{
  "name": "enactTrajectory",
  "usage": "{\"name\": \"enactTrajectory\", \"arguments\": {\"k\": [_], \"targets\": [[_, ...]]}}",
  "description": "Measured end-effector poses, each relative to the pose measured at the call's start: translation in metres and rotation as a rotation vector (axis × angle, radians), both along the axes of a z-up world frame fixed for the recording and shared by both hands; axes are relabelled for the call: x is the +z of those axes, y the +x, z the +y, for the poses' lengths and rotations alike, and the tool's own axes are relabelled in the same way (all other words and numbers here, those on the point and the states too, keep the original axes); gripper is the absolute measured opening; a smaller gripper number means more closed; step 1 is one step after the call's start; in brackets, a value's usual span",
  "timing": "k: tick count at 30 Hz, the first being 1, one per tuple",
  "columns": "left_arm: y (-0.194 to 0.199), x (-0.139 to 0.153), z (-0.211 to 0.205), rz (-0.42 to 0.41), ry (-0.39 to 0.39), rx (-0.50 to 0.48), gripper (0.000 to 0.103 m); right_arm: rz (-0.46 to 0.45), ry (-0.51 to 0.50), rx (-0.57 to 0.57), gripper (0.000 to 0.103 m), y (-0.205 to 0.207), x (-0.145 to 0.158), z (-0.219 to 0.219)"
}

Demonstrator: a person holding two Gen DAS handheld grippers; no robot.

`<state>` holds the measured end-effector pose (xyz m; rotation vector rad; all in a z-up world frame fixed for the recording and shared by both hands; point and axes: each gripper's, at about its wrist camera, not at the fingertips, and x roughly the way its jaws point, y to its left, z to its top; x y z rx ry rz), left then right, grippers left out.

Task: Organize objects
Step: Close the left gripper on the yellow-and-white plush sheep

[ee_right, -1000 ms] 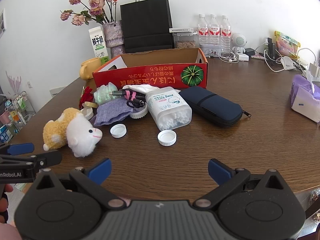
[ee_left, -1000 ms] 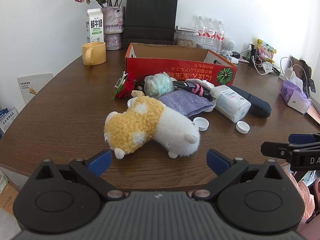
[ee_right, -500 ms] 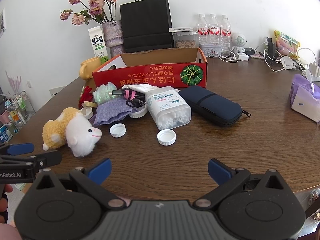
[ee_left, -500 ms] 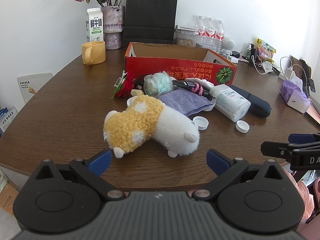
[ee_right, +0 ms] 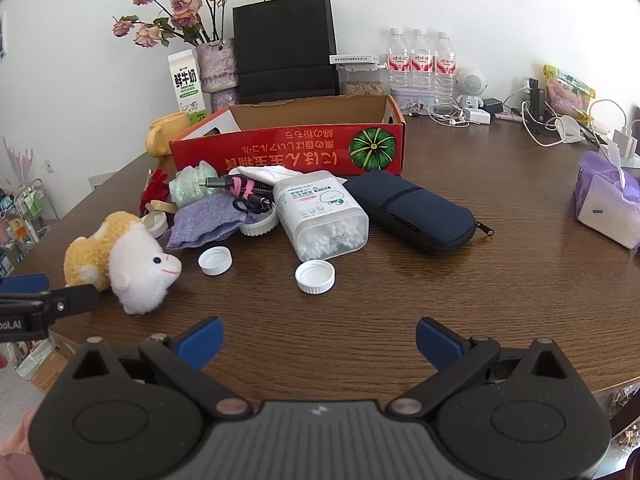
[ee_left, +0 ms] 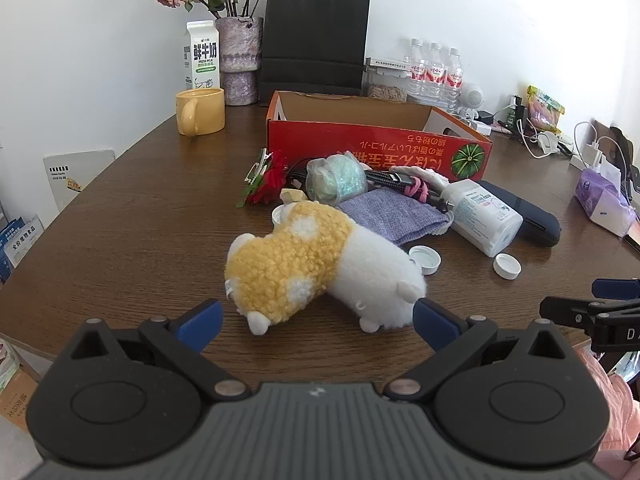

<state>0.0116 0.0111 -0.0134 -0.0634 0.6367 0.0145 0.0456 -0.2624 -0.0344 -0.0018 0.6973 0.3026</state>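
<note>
Clutter spreads across the brown wooden surface (ee_right: 500,280) in front of a red cardboard box (ee_right: 288,150), which stands open-topped and, as far as its inside shows, holds nothing. Nearest that box lie a red fabric rose (ee_left: 270,184), a bagged greenish bundle (ee_left: 336,178), a purple cloth (ee_left: 394,218) and a black cable with a pink tie (ee_right: 244,190). Just in front of the box a white tub of cotton swabs (ee_right: 322,216) rests on its side, touching a dark blue zip case (ee_right: 412,210) on the box's right-hand front. Two white caps (ee_right: 315,276) sit loose on the wood a little further from the box (one by the cloth, one by the tub). The yellow and white plush toy (ee_left: 320,268) lies on its side, furthest out from the box among the pile. The left claw (ee_left: 316,324) is released, fingers spread wide to either side of the toy's near end without touching it. The right claw (ee_right: 318,338) is likewise released, hovering over bare wood short of the caps and grasping nothing. Behind the box stand a yellow mug (ee_left: 200,116), a milk carton (ee_left: 202,56) and a black paper bag (ee_left: 314,40).
</note>
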Motion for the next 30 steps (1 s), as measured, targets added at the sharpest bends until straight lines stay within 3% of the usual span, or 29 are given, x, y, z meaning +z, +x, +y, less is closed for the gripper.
{"name": "enactTrajectory", "arguments": {"k": [8,18,22,30], "targets": [[0.009,0.0,0.013,-0.025,-0.002,0.042,0.103,-0.013,-0.021,0.014,0.1,0.01,-0.012,0.004],[0.02,-0.002,0.03,-0.025,-0.024,0.083,0.103,-0.078,-0.047,0.045,0.082,0.021,-0.022,0.01],[0.026,-0.002,0.04,-0.032,-0.056,0.106,0.103,-0.08,-0.042,0.058,0.063,0.031,-0.027,0.013],[0.042,-0.01,0.05,-0.042,-0.173,0.06,0.103,-0.107,-0.05,0.072,0.06,0.044,-0.032,0.022]]}}
